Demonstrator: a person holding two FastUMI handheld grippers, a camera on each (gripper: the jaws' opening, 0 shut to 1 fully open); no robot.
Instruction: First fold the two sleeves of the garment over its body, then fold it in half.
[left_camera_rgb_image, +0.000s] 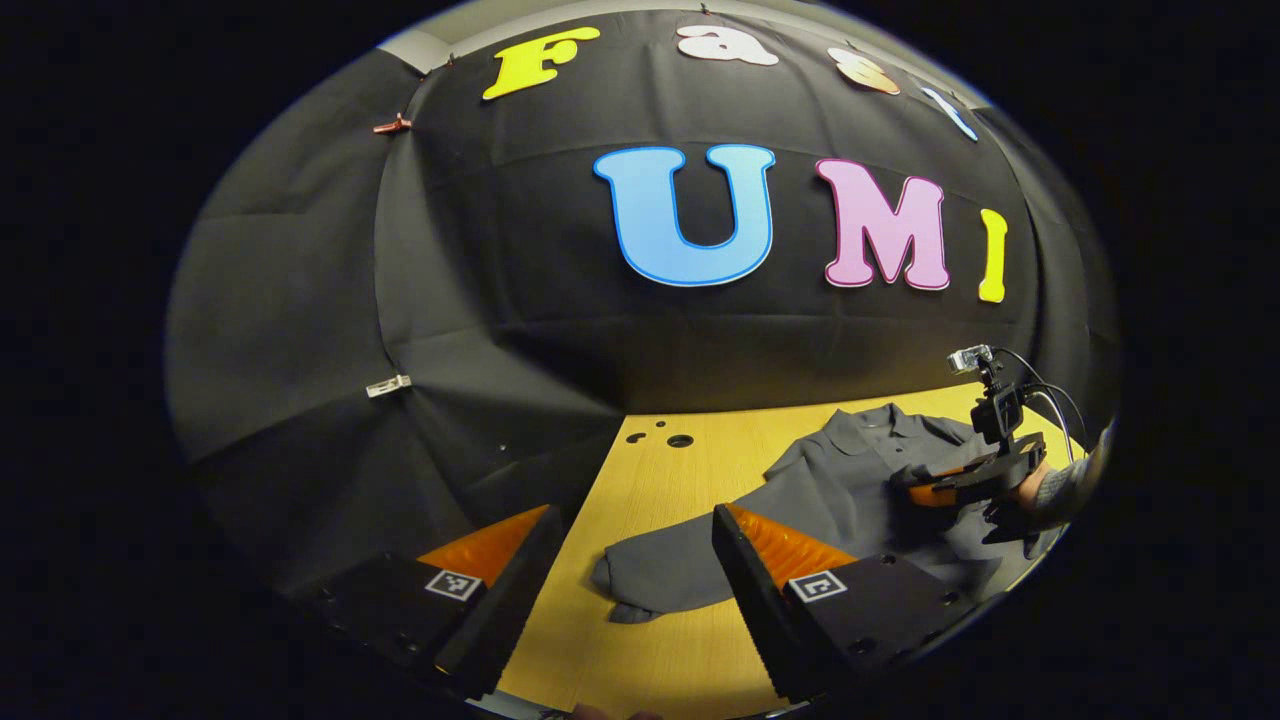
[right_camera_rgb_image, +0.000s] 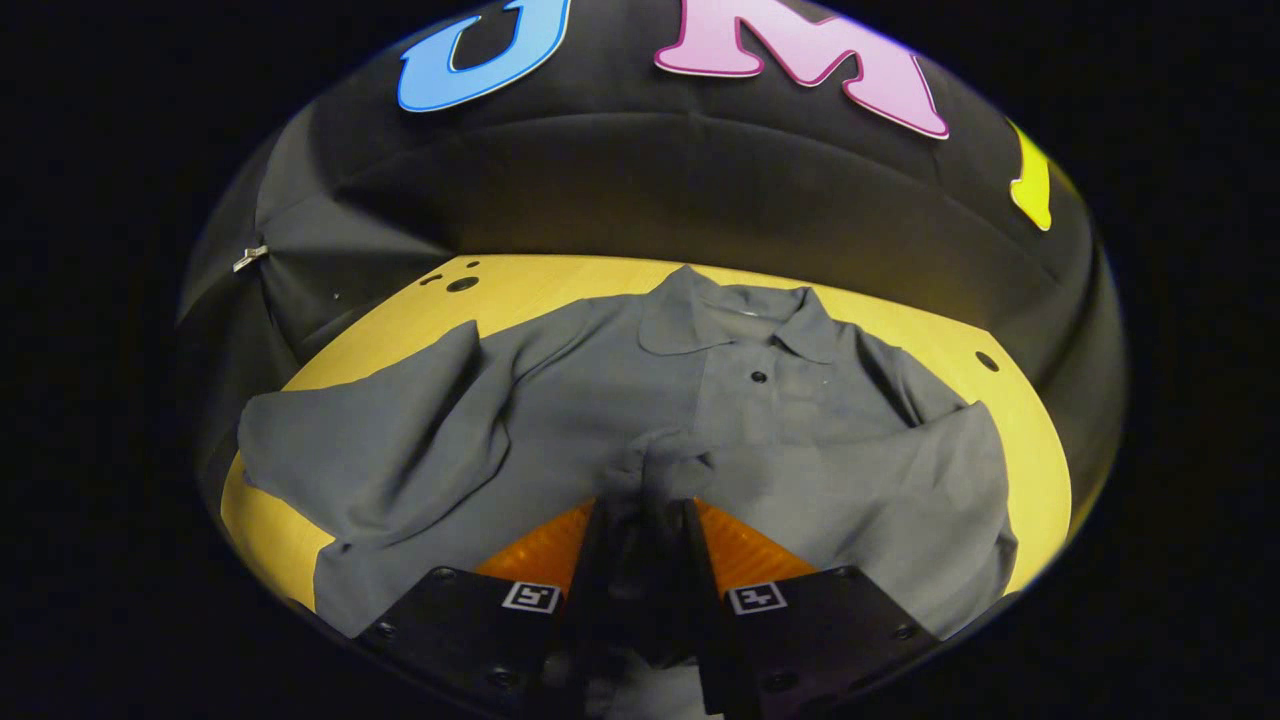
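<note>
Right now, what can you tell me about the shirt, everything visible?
The shirt is a grey collared polo of thin-looking cloth, with a dark button under the collar. It lies front up and rumpled on the wooden table, collar toward the booth wall. One sleeve lies spread out to the side in the left gripper view. The right gripper is shut on a bunched bit of cloth over the chest. The left gripper hangs open near the sleeve end.

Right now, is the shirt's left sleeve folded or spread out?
Spread out: the sleeve lies flat on the table, away from the shirt body.

Black tongs (right_camera_rgb_image: 640, 530) bodies, square coded markers, screws, grey sleeve (left_camera_rgb_image: 1075, 480)
</note>
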